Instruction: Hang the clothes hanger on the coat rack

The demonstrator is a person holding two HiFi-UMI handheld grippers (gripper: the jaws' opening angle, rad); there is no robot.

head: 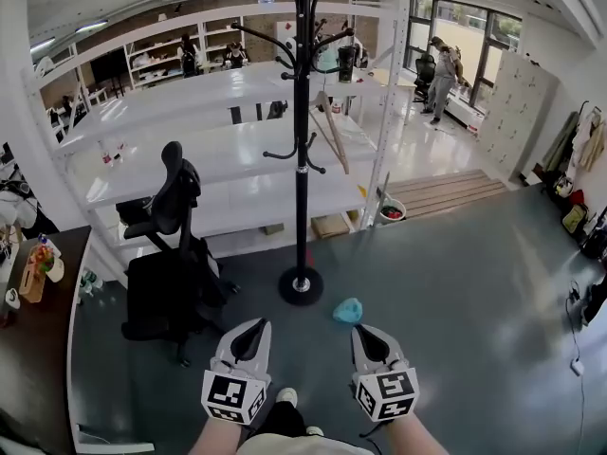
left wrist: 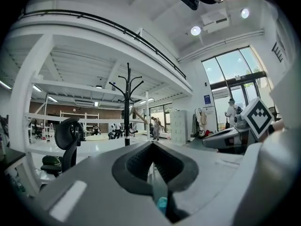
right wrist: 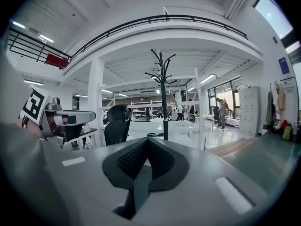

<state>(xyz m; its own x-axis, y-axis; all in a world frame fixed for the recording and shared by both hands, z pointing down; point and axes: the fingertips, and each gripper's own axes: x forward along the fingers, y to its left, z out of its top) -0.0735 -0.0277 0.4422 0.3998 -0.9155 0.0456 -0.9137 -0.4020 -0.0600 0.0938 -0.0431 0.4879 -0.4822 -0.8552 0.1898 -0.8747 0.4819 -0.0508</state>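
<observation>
Jaws of the left gripper [head: 252, 328] and right gripper [head: 366, 332] are pressed together, holding nothing. At their 12 o'clock stands the black coat rack [head: 302, 188]. The wooden clothes hanger [head: 334, 136] hangs on the rack's 3 o'clock side.

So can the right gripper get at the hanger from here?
Probably not yet: the right gripper is held low, jaws shut, well short of the hanger up on the rack. Only a teal thing lies on the floor between, so stepping closer should do.
</observation>
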